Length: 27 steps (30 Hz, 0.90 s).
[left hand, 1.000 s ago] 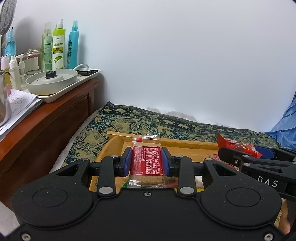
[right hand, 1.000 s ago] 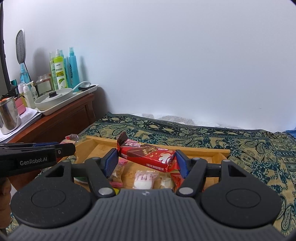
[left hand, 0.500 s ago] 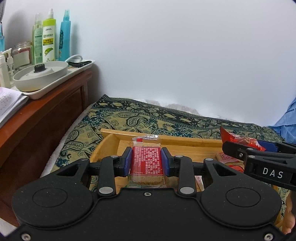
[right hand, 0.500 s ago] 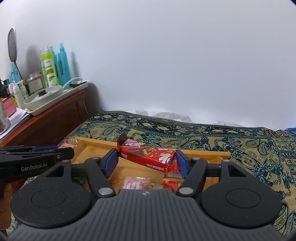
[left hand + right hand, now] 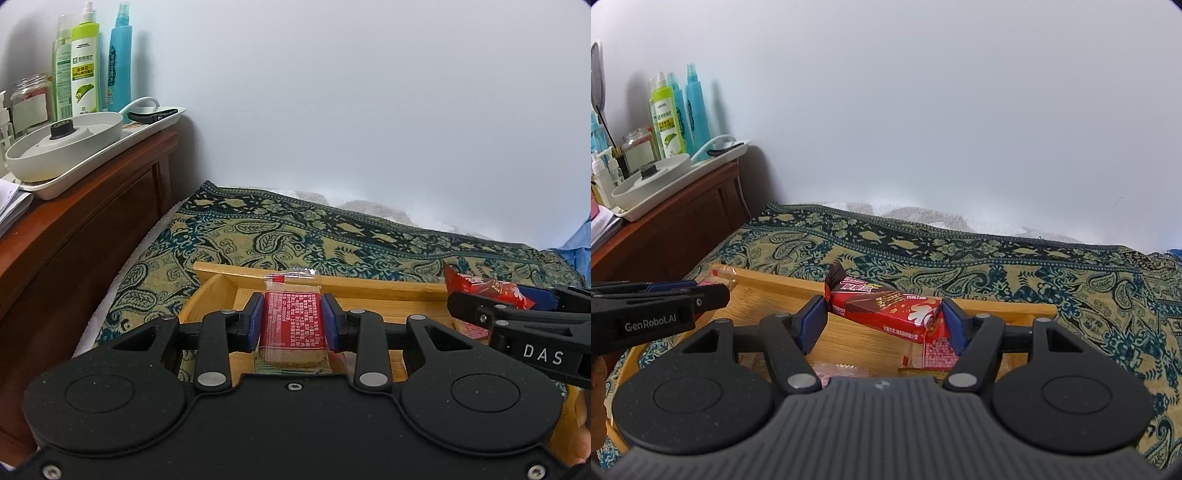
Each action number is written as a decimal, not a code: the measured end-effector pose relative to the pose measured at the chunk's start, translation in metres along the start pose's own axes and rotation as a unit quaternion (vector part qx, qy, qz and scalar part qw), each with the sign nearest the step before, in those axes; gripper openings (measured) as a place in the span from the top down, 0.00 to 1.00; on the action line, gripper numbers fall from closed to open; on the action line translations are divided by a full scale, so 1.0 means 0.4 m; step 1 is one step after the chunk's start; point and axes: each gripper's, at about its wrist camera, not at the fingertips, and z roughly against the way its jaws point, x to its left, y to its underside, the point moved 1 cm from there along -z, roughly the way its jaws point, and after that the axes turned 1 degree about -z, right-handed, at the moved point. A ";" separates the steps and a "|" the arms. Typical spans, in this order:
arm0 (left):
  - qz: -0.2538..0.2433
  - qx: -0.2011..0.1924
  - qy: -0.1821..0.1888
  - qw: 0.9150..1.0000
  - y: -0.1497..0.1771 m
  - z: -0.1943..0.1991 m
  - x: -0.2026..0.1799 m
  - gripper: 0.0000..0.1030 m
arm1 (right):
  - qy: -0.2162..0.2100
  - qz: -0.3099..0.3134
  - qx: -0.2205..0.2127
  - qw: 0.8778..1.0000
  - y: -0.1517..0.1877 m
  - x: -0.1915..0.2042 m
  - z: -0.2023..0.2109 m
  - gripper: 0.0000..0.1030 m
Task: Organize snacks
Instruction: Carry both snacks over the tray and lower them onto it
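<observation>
Ahead of the left gripper (image 5: 291, 325), past the wooden tray's far rim (image 5: 354, 282), open patterned cloth (image 5: 295, 236) runs to the wall. To its left a wooden cabinet (image 5: 85, 225) blocks the way; to its right the right gripper (image 5: 517, 306) stands close. Beneath the right gripper, loose snack packets (image 5: 934, 354) lie on the tray floor; to its right the cloth lies open.

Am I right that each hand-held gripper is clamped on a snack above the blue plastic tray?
Not quite: the tray is bamboo-coloured wood, as the right wrist view shows. Otherwise right: the left gripper clamps a clear-and-red biscuit packet and the right gripper a red chocolate bar wrapper.
</observation>
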 end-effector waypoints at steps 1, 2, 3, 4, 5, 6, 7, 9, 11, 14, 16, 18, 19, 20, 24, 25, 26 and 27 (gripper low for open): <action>-0.002 0.002 -0.002 1.000 -0.001 -0.008 0.000 0.70 | -0.001 0.002 0.003 1.000 0.000 0.001 -0.007 0.34; -0.003 0.004 -0.004 1.000 -0.001 -0.015 0.000 0.70 | -0.002 0.004 0.007 1.000 0.000 0.002 -0.013 0.34; -0.003 0.006 -0.006 1.000 -0.002 -0.022 0.001 0.70 | -0.003 0.005 0.010 1.000 0.000 0.003 -0.019 0.34; -0.002 0.007 -0.009 1.000 -0.001 -0.029 0.003 0.70 | -0.004 0.005 0.014 1.000 -0.001 0.003 -0.027 0.34; 0.000 0.009 -0.011 1.000 -0.001 -0.035 0.006 0.70 | -0.005 0.004 0.017 1.000 -0.002 0.003 -0.033 0.34; 0.002 0.010 -0.011 1.000 -0.001 -0.041 0.008 0.70 | -0.006 0.002 0.020 1.000 -0.003 0.002 -0.040 0.34; 0.004 0.012 -0.012 1.000 -0.001 -0.048 0.011 0.70 | -0.007 0.002 0.023 1.000 -0.003 0.001 -0.046 0.34; 0.005 0.015 -0.011 1.000 0.000 -0.057 0.015 0.70 | -0.010 0.001 0.028 1.000 -0.005 -0.001 -0.059 0.34; 0.003 0.019 -0.010 1.000 0.000 -0.067 0.014 0.70 | -0.012 0.002 0.034 0.999 -0.005 0.000 -0.070 0.34; 0.001 0.025 -0.010 1.000 0.003 -0.080 0.010 0.69 | -0.019 0.008 0.042 0.999 -0.002 0.002 -0.083 0.34; 0.001 0.027 -0.008 1.000 0.004 -0.087 0.007 0.69 | -0.024 0.011 0.046 0.999 0.003 0.007 -0.088 0.34; 0.002 0.028 -0.006 1.000 0.005 -0.093 0.004 0.69 | -0.027 0.014 0.049 0.998 0.008 0.012 -0.094 0.34; 0.001 0.028 -0.006 1.000 0.004 -0.098 0.003 0.69 | -0.028 0.015 0.050 0.998 0.009 0.014 -0.097 0.34; 0.001 0.029 -0.007 1.000 0.005 -0.101 0.001 0.69 | -0.028 0.017 0.052 0.998 0.011 0.016 -0.101 0.34; -0.002 0.032 -0.008 0.999 0.008 -0.116 0.001 0.69 | -0.028 0.021 0.056 0.998 0.017 0.020 -0.112 0.34; -0.001 0.034 -0.008 0.999 0.009 -0.120 0.001 0.69 | -0.028 0.023 0.058 0.998 0.019 0.021 -0.115 0.34; -0.002 0.035 -0.009 0.999 0.010 -0.123 0.001 0.69 | -0.028 0.025 0.059 0.998 0.020 0.022 -0.117 0.34; -0.003 0.036 -0.010 0.999 0.012 -0.125 0.001 0.69 | -0.028 0.027 0.060 0.997 0.022 0.023 -0.120 0.34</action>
